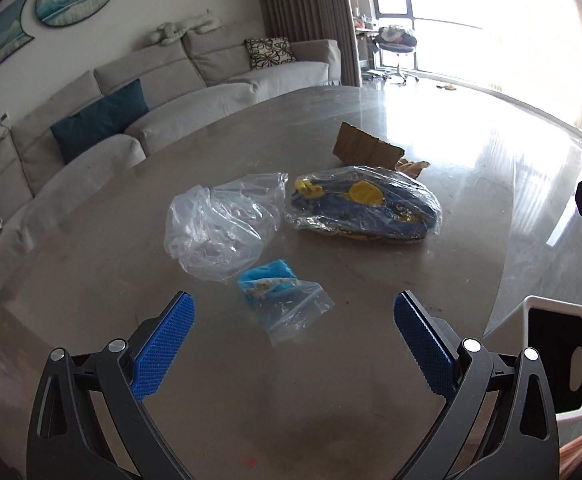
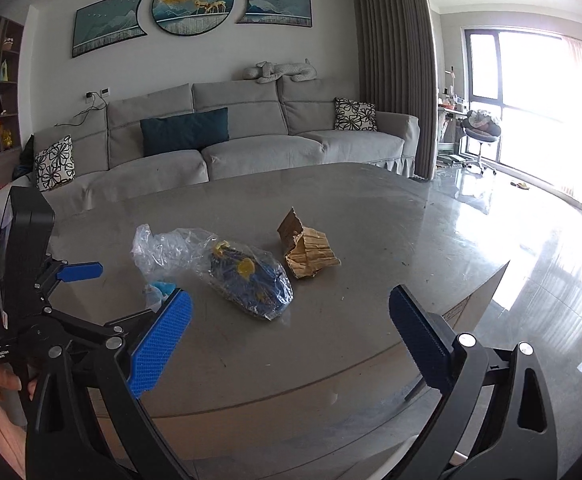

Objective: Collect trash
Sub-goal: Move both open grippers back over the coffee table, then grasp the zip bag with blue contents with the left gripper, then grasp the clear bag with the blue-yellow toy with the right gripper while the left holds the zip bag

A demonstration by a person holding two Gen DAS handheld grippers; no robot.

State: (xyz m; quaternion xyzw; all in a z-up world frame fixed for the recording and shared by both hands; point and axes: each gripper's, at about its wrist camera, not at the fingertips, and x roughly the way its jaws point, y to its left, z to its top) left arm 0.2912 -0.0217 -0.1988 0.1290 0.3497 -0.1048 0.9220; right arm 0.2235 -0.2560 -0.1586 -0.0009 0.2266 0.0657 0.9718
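Note:
Several pieces of trash lie on the grey table (image 1: 91, 260). A small zip bag with blue contents (image 1: 279, 296) lies just ahead of my left gripper (image 1: 293, 312), which is open and empty above the table. Behind it are a crumpled clear plastic bag (image 1: 219, 228), a clear bag with a blue and yellow wrapper (image 1: 363, 206) and torn brown cardboard (image 1: 367, 148). In the right wrist view my right gripper (image 2: 291, 308) is open and empty, near the wrapper bag (image 2: 251, 280), the clear bag (image 2: 163, 248) and the cardboard (image 2: 307, 252). The left gripper (image 2: 79, 272) shows at left.
A white bin with a dark opening (image 1: 555, 360) stands beside the table at the right. A grey sofa (image 2: 231, 148) runs behind the table. Shiny floor (image 2: 531, 260) and a bright window lie to the right.

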